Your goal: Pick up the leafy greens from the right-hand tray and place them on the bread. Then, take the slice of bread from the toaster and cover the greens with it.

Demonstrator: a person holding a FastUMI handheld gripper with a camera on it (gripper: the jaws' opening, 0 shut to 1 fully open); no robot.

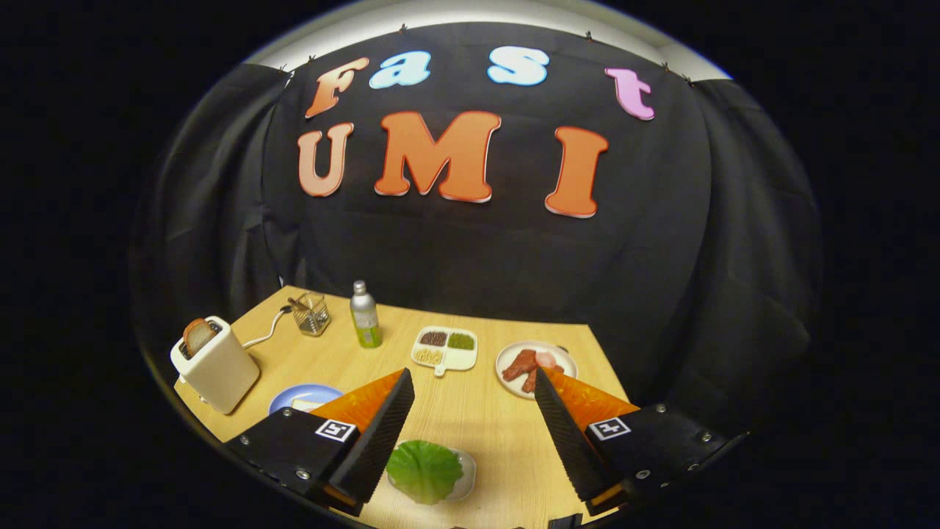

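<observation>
The gripper (474, 382) hangs above a wooden table (485, 426) with its jaws wide apart and nothing between the fingers. The greens (424, 470) lie on a small clear tray (464, 470) low between the jaws, close beside the left finger and apart from the right one; whether the left finger touches the leaf cannot be told.

Just beyond the left fingertip, partly hidden behind it, sits a blue plate (305, 397) with a pale slice of bread (302, 404) on it. Farther off on that side stands a toaster (217, 365) with a browned slice (197, 335) poking up from its slot.

Ahead, between the fingertips, is a divided dish (445, 348) of toppings. Just past the right fingertip is a plate of meat (534, 363). Well beyond the jaws stand a bottle (364, 314) and a glass holder (311, 313).
</observation>
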